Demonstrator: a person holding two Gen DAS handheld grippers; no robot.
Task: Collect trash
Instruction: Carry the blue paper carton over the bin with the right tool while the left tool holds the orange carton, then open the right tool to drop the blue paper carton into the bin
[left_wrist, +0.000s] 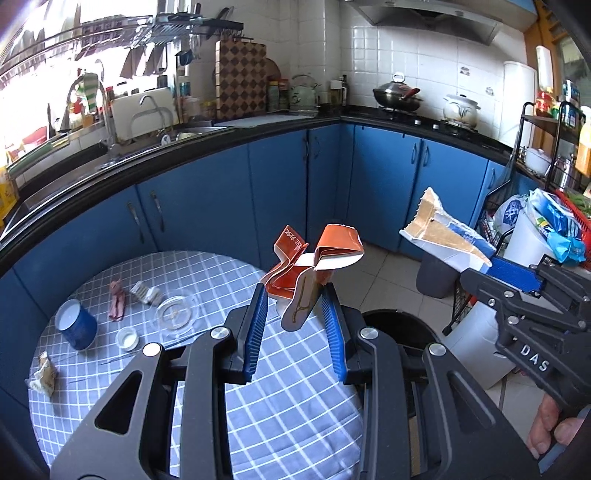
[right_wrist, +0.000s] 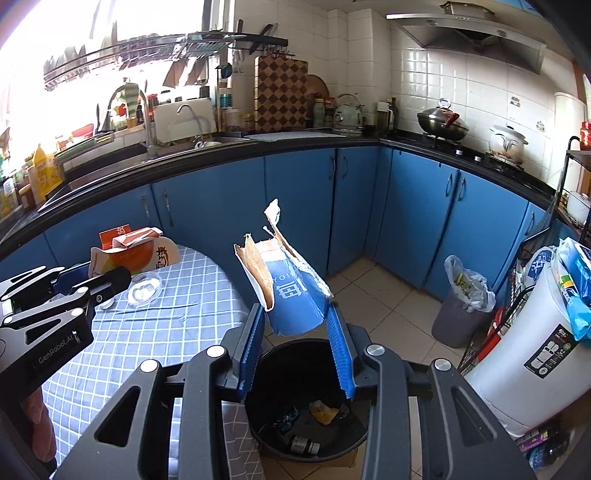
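1. Left gripper (left_wrist: 295, 314): its blue ribbed fingers (left_wrist: 255, 325) pinch a crumpled orange carton (left_wrist: 314, 266) by its lower flap. The carton rises up and away from the fingertips, its folded panels fanning out above them.

2. Right gripper (right_wrist: 295, 325): its fingers (right_wrist: 341, 350) pinch a torn blue carton (right_wrist: 291, 291) at its lower end. The ripped, brown-lined mouth of this carton points up and away from the fingertips.

3. Black bin (right_wrist: 273, 424): it sits directly below the right fingers, open, with some scraps and a small bottle at the bottom. In the left wrist view its rim shows just to the right of the left fingers, beside the edge of the surface (left_wrist: 280, 406).

4. Surface: round, covered with a blue checked cloth; it lies beneath and to the left of the left fingers.

5. Items on the surface, all beyond and to the left of the left fingers and well apart from them: a blue can (left_wrist: 75, 325), a small white cap (left_wrist: 126, 338) just beside the can, a clear glass dish (left_wrist: 175, 314), a pink wrapper (left_wrist: 117, 306), a crumpled pale wrapper (left_wrist: 146, 293) and a crumpled packet (left_wrist: 43, 376) near the near-left edge.

6. Grey bin with a plastic liner (right_wrist: 463, 306): it stands on the floor, well to the right of the right fingers, by the blue cabinets.

7. A person's fingers (left_wrist: 546, 424) show on the right gripper's handle in the left wrist view.
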